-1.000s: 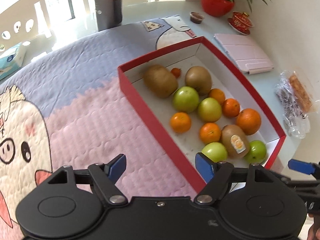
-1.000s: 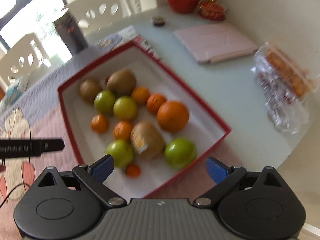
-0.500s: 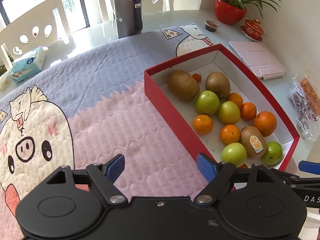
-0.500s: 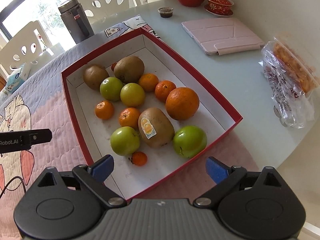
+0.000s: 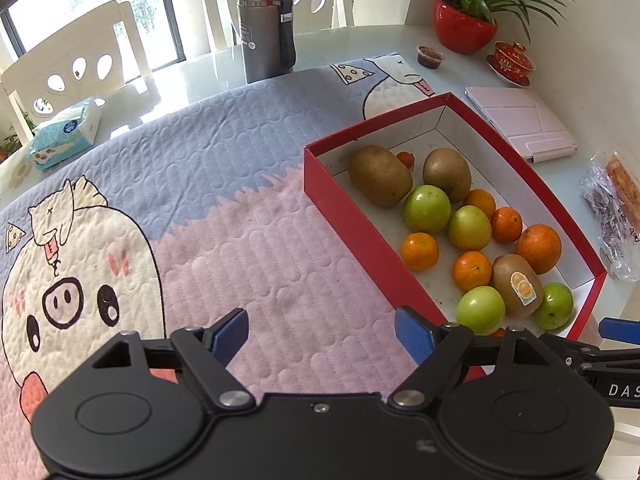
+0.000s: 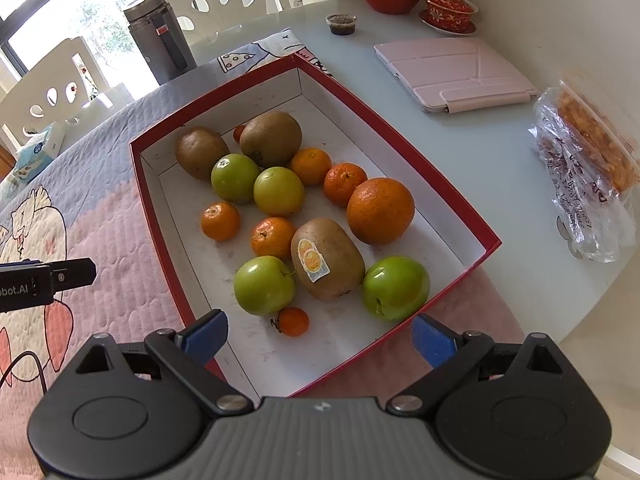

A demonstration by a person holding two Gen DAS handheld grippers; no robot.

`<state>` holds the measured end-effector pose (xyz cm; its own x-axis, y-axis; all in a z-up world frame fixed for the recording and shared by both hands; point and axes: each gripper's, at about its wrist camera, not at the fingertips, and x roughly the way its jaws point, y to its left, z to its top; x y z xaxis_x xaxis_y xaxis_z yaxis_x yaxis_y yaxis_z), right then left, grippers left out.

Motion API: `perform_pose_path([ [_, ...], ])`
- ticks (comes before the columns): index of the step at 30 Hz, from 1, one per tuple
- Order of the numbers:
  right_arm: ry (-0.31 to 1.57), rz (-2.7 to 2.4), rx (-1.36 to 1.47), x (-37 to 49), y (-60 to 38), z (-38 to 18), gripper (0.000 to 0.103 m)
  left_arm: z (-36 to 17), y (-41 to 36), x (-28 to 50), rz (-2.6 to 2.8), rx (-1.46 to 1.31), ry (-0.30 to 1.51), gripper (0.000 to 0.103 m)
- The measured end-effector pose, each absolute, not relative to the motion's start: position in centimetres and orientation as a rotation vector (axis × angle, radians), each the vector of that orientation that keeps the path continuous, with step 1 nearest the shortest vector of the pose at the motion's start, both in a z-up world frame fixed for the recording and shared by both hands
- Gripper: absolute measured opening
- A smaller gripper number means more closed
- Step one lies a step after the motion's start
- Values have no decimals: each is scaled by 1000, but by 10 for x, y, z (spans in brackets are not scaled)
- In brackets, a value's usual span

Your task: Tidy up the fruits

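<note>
Where legible, kiwi sticker unreadable, claw arm "bot.AI"

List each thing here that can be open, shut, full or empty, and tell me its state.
left gripper: open, nothing between its fingers
right gripper: open, holding nothing
red box: lidless, fruit loose inside
grey flask: upright, lid on
pink tablet case: closed, lying flat
red lidded cup: lid on, on its saucer
</note>
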<state>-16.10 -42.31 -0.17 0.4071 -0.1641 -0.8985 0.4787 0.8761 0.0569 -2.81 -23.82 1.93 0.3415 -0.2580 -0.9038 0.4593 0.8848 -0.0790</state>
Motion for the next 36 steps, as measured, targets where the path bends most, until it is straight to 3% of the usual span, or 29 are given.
perform_pose_path([
  [36,1031,-369,318,-160,-418,5,100,18,-236,-30,-447,226,1118,96],
])
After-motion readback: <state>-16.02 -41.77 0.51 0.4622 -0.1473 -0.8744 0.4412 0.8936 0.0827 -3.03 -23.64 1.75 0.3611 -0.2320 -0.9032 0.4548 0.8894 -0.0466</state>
